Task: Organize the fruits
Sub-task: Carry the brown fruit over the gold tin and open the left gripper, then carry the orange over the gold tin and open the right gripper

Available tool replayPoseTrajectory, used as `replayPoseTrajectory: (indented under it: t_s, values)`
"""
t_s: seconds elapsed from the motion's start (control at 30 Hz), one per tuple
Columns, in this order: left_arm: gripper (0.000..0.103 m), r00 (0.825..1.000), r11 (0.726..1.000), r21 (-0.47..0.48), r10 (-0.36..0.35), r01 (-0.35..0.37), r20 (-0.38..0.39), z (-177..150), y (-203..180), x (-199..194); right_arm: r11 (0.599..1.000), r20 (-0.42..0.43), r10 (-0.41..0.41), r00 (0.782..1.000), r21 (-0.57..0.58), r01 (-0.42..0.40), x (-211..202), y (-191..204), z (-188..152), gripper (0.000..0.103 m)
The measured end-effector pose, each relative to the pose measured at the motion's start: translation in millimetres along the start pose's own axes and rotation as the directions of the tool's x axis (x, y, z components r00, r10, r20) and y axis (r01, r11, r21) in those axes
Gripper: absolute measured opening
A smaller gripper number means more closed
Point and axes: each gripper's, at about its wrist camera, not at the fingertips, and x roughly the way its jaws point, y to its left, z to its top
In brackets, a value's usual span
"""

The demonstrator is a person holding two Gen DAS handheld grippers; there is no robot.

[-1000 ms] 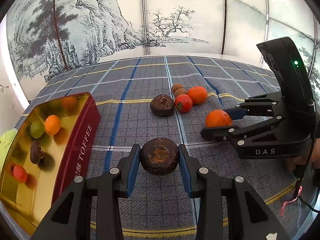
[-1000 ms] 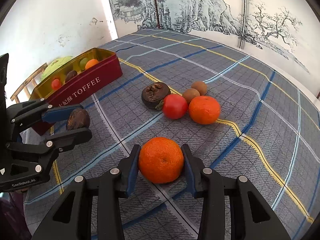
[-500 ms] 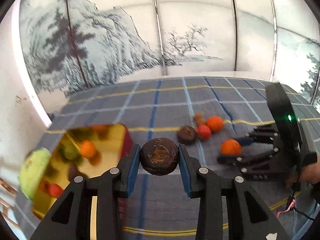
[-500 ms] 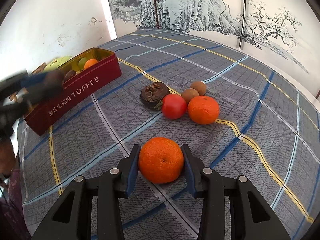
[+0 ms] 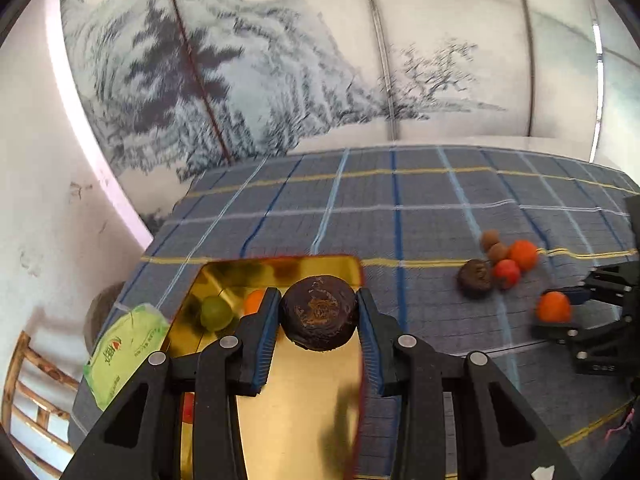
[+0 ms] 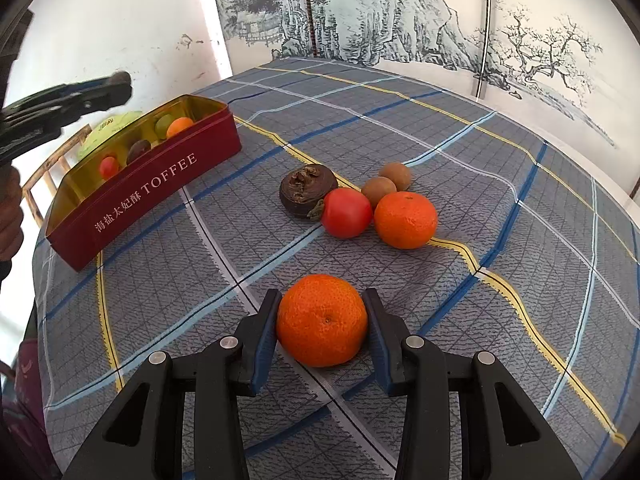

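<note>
My left gripper is shut on a dark brown wrinkled fruit and holds it in the air over the gold inside of the red toffee tin. In the tin lie a green fruit, a small orange fruit and a red one, partly hidden by my finger. My right gripper is shut on an orange mandarin that rests on the checked cloth. From the right wrist view, the tin stands at the left with the left gripper above it.
A cluster lies mid-table: another dark fruit, a red fruit, a mandarin and two brown longans. A green packet and a wooden frame sit beyond the table's left edge. A hand holds the left gripper.
My left gripper rose off the cloth with the dark fruit and swung left until it hung over the tin. The right gripper and its mandarin stayed still.
</note>
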Motion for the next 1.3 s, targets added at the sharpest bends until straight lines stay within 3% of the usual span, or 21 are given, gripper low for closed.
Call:
replayPoseTrajectory:
  t_s: [0.57,1.03,1.3]
  values:
    - [0.034,0.984,0.998,-0.067,0.002,-0.015,-0.178,-7.3,25.4,51.5,1.0,0.0,0.0,1.0,-0.001,0.0,-0.2,-0.4,-0.1,0.042]
    - [0.035,0.987,0.997,-0.075,0.009,-0.021,-0.158,-6.5,22.3,41.3,1.0,0.001,0.0,1.0,-0.001,0.0,0.0,-1.5,-0.3,0.042]
    - [0.059,0.996,0.993,-0.114,0.009,-0.019,-0.088,-21.0,16.8,7.1,1.0,0.0,-0.011,1.0,-0.009,0.011,-0.3,-2.0,-0.1,0.042]
